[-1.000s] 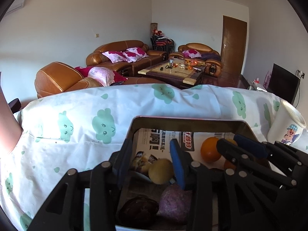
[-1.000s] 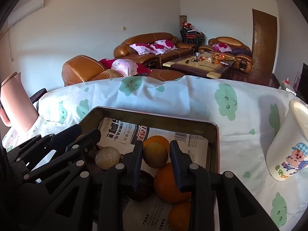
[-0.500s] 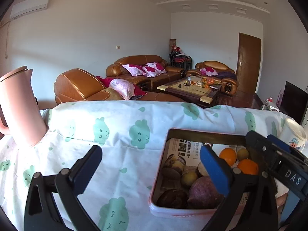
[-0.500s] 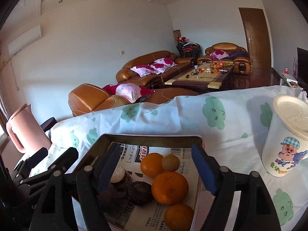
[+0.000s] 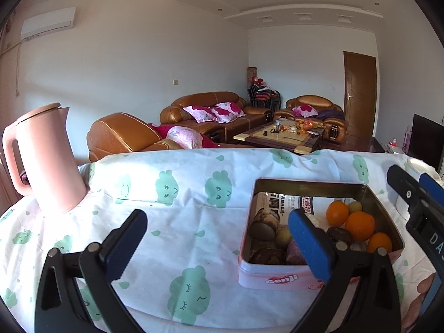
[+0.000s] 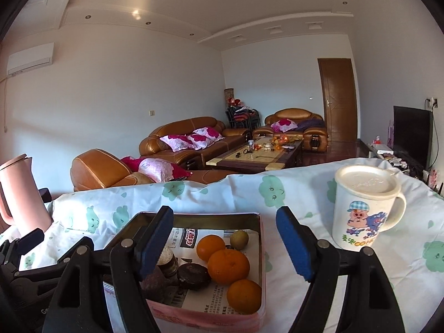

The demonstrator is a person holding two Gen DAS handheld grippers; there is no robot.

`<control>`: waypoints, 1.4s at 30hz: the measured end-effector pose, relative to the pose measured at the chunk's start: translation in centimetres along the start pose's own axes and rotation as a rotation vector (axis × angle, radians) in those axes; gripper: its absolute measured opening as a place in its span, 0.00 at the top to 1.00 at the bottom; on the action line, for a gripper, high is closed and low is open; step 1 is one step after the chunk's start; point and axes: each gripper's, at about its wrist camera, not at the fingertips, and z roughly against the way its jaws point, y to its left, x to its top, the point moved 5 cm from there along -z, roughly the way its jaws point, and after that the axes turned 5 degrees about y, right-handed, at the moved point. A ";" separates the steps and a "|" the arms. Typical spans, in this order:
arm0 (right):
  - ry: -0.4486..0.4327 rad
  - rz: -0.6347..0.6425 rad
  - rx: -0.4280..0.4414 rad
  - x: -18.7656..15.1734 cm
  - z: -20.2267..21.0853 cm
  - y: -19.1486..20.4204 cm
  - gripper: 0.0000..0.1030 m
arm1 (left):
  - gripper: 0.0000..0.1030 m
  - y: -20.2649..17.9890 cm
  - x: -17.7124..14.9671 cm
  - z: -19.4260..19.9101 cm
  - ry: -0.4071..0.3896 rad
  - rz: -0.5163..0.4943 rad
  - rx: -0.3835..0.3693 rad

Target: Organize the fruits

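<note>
A pink tin box (image 5: 280, 279) (image 6: 258, 252) lined with newspaper sits on the table. It holds three oranges (image 5: 359, 226) (image 6: 228, 267), a small green-brown fruit (image 5: 354, 207) (image 6: 239, 239) and several dark brown and purple fruits (image 5: 262, 231) (image 6: 193, 276). My left gripper (image 5: 215, 238) is open and empty, held back from the box at its left front. My right gripper (image 6: 223, 237) is open and empty, above the box's near side.
A pink kettle (image 5: 41, 158) (image 6: 19, 194) stands at the table's left. A white lidded mug with a pig cartoon (image 6: 363, 208) stands right of the box. The table wears a white cloth with green clouds (image 5: 166, 222). Sofas and a coffee table lie beyond.
Both grippers have opened wide and drawn back and up from the box. A second ago their fingers were close together low over the fruits.
</note>
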 end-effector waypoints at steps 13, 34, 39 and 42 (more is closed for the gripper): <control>-0.020 -0.006 -0.038 -0.3 1.1 -0.4 0.24 | 0.00 0.2 -0.1 1.1 -0.031 0.003 0.009; -0.021 0.008 -0.034 -0.4 1.4 0.0 0.24 | 0.00 -0.2 -0.2 1.0 -0.009 -0.007 0.006; -0.021 0.008 -0.034 -0.5 1.4 0.0 0.24 | 0.00 -0.2 -0.2 1.0 -0.011 -0.011 0.005; -0.022 0.006 -0.035 -0.4 1.5 0.1 0.24 | 0.00 -0.2 -0.2 1.0 -0.011 -0.010 0.005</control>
